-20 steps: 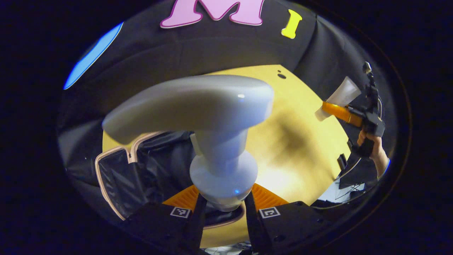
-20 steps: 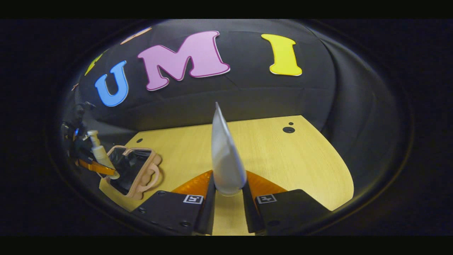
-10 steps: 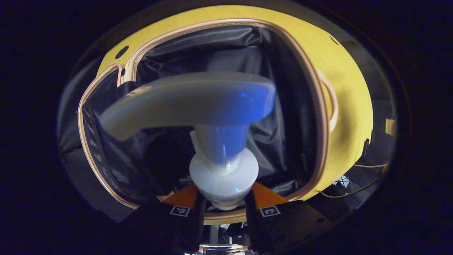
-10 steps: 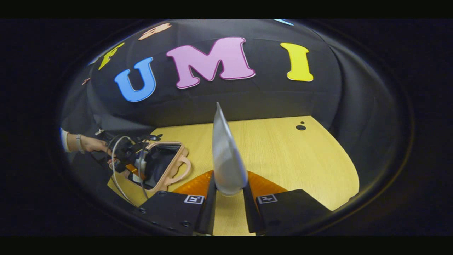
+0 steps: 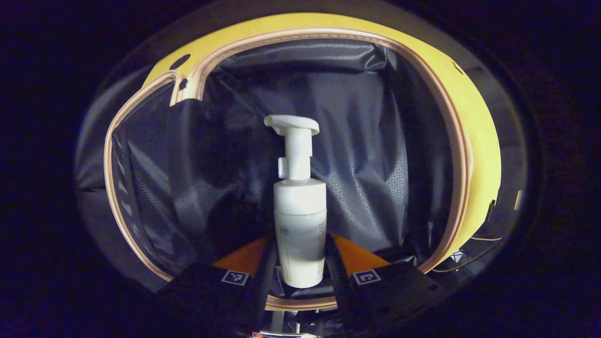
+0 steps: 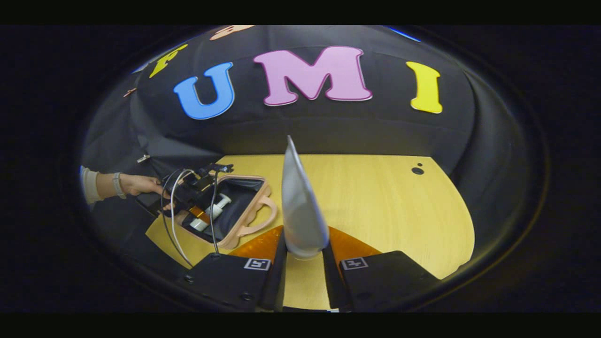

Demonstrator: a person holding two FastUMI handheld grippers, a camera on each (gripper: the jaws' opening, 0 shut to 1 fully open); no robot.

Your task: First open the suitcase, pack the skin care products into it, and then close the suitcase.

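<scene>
The suitcase [image 5: 462, 141] lies open on the yellow table, its pinkish rim framing a dark lining [image 5: 371, 141]. A white pump bottle [image 5: 298, 211] lies on that lining with its pump head pointing away from me. My left gripper [image 5: 300, 244] stands open, with its fingers flanking the bottle's base. In the right gripper view the left gripper [image 6: 198, 213] reaches over the open suitcase [image 6: 256, 218] at the bottle [image 6: 217, 206], held by a hand [image 6: 136, 184]. My right gripper [image 6: 303, 253] is shut on a white tube [image 6: 300, 211], which stands upright over the table with its crimped end up.
The yellow table [image 6: 385, 206] stretches to the right of the suitcase, with a small dark hole [image 6: 417, 170] near its far edge. Black cloth walls close the booth behind and at both sides. Cables hang from the left gripper over the suitcase's near edge.
The left gripper tipped down over the suitcase, and the pump bottle went from deep between its fingers out onto the lining. The right gripper turned left, still holding the tube.
</scene>
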